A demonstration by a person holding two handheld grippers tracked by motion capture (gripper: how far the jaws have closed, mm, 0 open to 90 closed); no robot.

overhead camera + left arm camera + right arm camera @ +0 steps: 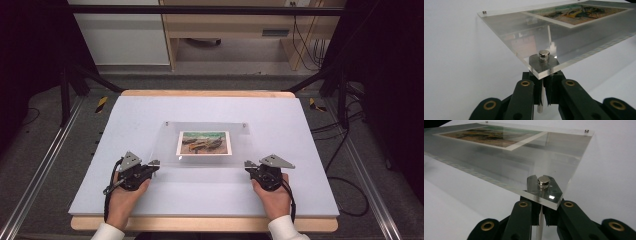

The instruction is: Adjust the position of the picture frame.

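While the clear acrylic frame (202,143) lies flat mid-way across the white mat (150,200), its long axis runs side to side, so each near corner sits directly ahead of one gripper. The left gripper (154,164) and right gripper (248,165) are equally near, each clamped shut on the corner's standoff pin (543,55) beneath the frame. The frame is transparent, with a landscape print (204,143) at its centre.

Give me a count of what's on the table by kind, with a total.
Clear acrylic frame: 1
Picture inside it: 1
Metal corner studs: 4
Hand-held tongs, left tongs and right tongs: 2
Total: 8
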